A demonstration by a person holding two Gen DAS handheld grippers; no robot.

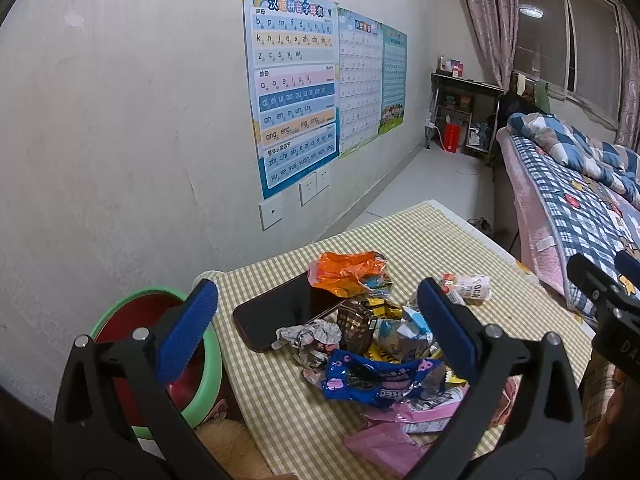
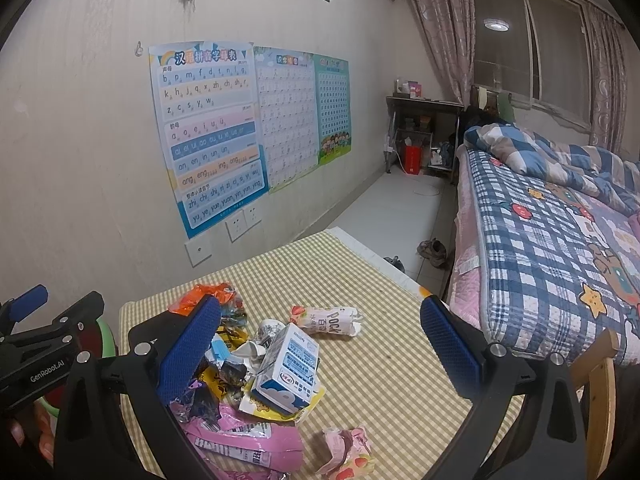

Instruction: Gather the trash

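A pile of snack wrappers lies on the checked tablecloth (image 1: 420,236): an orange wrapper (image 1: 346,270), a blue Oreo wrapper (image 1: 372,374), pink wrappers (image 1: 400,420) and a Pocky pack (image 1: 468,287). A green-rimmed red bin (image 1: 160,320) stands left of the table. My left gripper (image 1: 316,332) is open and empty above the pile. In the right wrist view a white-blue milk carton (image 2: 288,368), the Pocky pack (image 2: 326,319) and a pink strawberry wrapper (image 2: 348,450) show. My right gripper (image 2: 320,352) is open and empty above the carton.
A black phone (image 1: 280,312) lies on the table by the wrappers. A bed with a checked quilt (image 2: 560,240) stands right of the table. A wall with posters (image 2: 208,136) is behind. A wooden chair (image 2: 596,376) is at the table's right corner.
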